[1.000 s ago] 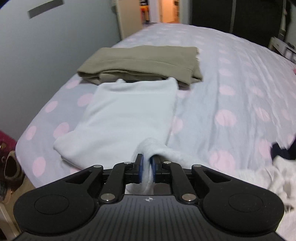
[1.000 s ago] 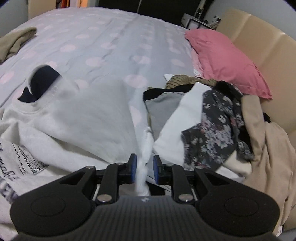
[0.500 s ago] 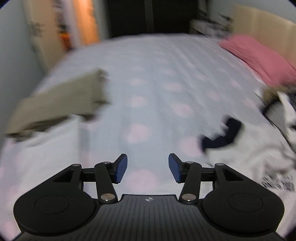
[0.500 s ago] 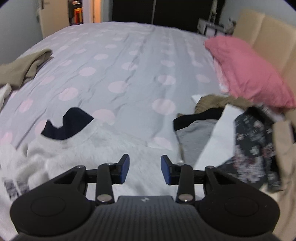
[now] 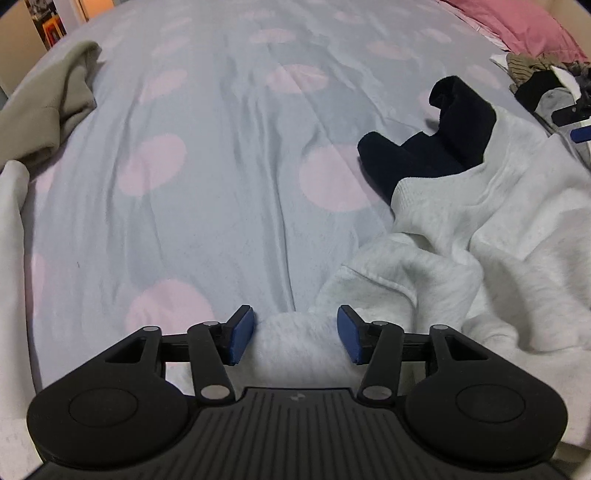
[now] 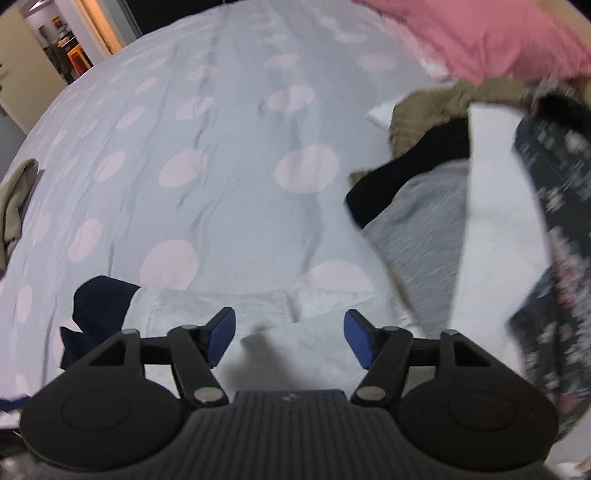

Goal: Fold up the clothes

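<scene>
- Left gripper (image 5: 295, 334), black with blue pads, pointed steeply down at the bed. Its jaws had just been opening and stood well apart. A fluffy hump of the white fleece sweatshirt (image 5: 461, 258) sat between the pads, but neither pad looked pressed into it, so nothing was actually gripped.
- Right gripper (image 6: 289, 336), same black-and-blue build, had also just been opening its jaws and they stood wide. White fleece lay under and between the pads, no clamping there either.
- Biggest thing around: the pale grey bedsheet with pink polka dots (image 5: 229, 155), wrinkled down the middle, filling most of both views.
- The white fleece sweatshirt was crumpled on the near side of the bed, rumpled and unfolded, spreading to the right in the left wrist view and along the bottom in the right wrist view (image 6: 295, 306).
- A heap of unsorted clothes (image 6: 480, 206) lay to the right: grey, white, black, a dark floral fabric and a tan knit piece, all blurred.
- A pink pillow (image 6: 480, 33) sat at the far right, behind that heap.
- A khaki folded garment (image 5: 44, 107) lay at the left edge of the bed, with a strip of white cloth (image 5: 11, 229) just in front of it, touching.
- A dark navy piece of clothing (image 5: 436, 144) poked out from under the sweatshirt's ribbed edge, resting on the sheet. It showed in the right wrist view too (image 6: 99, 306), just left of the gripper.
</scene>
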The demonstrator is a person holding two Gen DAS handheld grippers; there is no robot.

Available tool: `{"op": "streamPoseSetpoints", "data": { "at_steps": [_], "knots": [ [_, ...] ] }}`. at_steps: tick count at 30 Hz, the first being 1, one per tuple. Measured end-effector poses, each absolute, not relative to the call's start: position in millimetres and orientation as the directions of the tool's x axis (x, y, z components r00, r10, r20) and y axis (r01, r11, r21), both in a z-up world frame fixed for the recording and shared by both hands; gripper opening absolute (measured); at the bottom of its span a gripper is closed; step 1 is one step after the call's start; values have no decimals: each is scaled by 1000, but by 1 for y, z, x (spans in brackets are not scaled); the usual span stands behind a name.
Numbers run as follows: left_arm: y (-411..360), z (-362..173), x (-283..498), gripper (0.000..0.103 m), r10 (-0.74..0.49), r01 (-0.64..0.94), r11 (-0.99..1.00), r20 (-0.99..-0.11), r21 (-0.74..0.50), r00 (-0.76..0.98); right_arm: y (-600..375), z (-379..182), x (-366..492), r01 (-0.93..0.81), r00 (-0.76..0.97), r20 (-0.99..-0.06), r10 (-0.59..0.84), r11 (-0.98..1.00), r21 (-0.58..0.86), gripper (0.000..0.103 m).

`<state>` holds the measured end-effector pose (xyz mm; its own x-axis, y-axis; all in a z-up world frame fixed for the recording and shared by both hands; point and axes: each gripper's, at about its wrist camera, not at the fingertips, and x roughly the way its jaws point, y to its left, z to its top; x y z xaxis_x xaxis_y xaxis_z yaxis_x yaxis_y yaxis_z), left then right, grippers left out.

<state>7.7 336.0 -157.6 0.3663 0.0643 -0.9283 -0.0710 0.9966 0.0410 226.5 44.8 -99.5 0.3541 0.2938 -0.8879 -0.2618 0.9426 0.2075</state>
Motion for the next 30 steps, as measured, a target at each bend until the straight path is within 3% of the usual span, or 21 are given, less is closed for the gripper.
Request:
{"op": "streamPoseSetpoints", "data": {
  "at_steps": [3, 5, 7, 10, 12, 14, 20, 23, 30],
  "knots": [
    [335, -154, 4, 46, 71, -74, 996, -930, 48, 360, 52, -118, 230, -251, 291, -908, 301, 940, 231, 68],
    [335, -152, 3, 42, 64, -88, 995, -934, 35, 350, 56, -128, 228, -267, 265, -921, 286, 940, 215, 62],
    [332, -153, 6, 34, 55, -83, 996, -939, 29, 339, 57, -134, 224, -286, 244, -931, 273, 937, 200, 33],
    [325, -149, 3, 21, 62, -55, 997, -942, 47, 329, 56, -131, 216, -314, 244, -929, 279, 929, 196, 10],
    [323, -147, -1, 10, 72, -70, 996, -940, 52, 334, 54, -121, 211, -326, 271, -920, 284, 926, 190, 8],
    [327, -140, -6, 8, 72, -114, 993, -930, 32, 361, 50, -104, 204, -333, 322, -900, 293, 925, 182, 7],
    [341, -87, -31, 6, 159, -235, 972, -825, 33, 543, 32, -38, 178, -353, 531, -790, 306, 928, 122, 7],
    [361, -47, -48, 6, 189, -325, 945, -753, -35, 630, 13, 0, 163, -359, 628, -706, 329, 927, 112, 7],
    [393, 26, -100, 5, 310, -449, 887, -580, -108, 753, -52, 55, 134, -287, 757, -556, 344, 939, 191, 6]
  ]
}}
